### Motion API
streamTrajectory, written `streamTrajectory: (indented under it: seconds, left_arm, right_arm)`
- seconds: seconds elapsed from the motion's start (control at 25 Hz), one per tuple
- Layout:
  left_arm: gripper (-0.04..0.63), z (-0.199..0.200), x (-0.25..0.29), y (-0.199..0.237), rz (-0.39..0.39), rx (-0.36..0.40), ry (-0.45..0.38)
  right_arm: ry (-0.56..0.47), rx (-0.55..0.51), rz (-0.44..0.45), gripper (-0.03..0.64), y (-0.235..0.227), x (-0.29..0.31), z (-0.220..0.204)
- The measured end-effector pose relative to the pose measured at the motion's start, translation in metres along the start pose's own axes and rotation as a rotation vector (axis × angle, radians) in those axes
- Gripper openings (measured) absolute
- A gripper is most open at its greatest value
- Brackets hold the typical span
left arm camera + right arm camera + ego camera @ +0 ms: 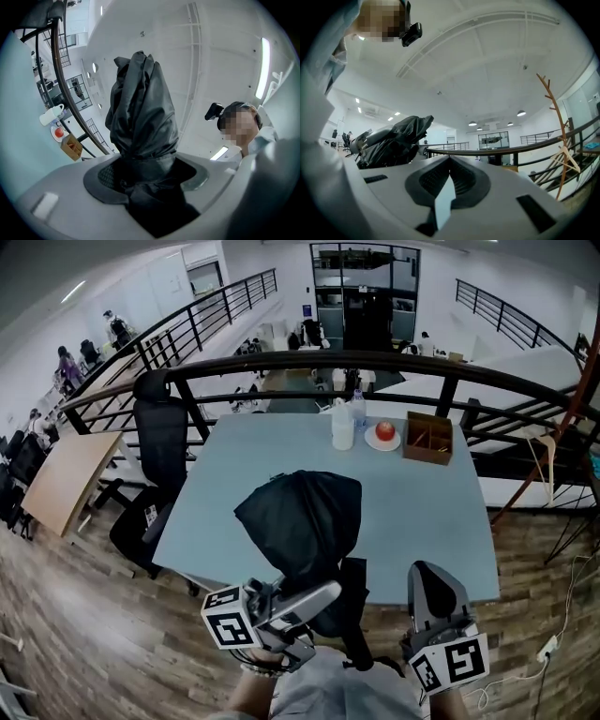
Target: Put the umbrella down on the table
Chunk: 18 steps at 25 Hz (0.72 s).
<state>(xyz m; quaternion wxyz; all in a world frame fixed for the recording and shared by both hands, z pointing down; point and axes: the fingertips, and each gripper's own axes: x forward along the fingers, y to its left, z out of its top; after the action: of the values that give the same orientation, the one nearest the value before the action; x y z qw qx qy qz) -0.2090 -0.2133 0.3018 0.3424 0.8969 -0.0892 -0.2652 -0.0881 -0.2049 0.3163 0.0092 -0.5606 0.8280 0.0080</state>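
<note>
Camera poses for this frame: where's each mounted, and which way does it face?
Head view: on the person's head, looking steeply down at the table; left claw, right claw and a forearm show.
Left gripper view: on the left claw, pointing up at the ceiling; jaws shut on the umbrella, head camera in view.
Right gripper view: on the right claw, pointing up past the railing; jaws shut, empty.
Shared: all three show the umbrella.

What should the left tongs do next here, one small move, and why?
Likely lower the left tongs toward the bare near part of the table before opening. They are shut on the black umbrella, which appears held above the table's near edge, not resting on it. The right tongs are shut on nothing.
</note>
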Motion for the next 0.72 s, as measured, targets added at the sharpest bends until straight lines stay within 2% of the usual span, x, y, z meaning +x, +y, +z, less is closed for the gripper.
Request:
streamTrajectory:
  seconds: [0.32, 0.72]
  left_arm:
    - [0.282, 0.002, -0.006, 0.01, 0.004, -0.035, 0.028]
    - [0.282, 0.012, -0.002, 0.028, 0.048, -0.017, -0.003]
  right_arm:
    - [0.044, -0.015, -0.039, -0.005, 0.003, 0.005, -0.002]
    - [0.019, -0.013, 0.009, -0.005, -0.003, 0.025, 0.004]
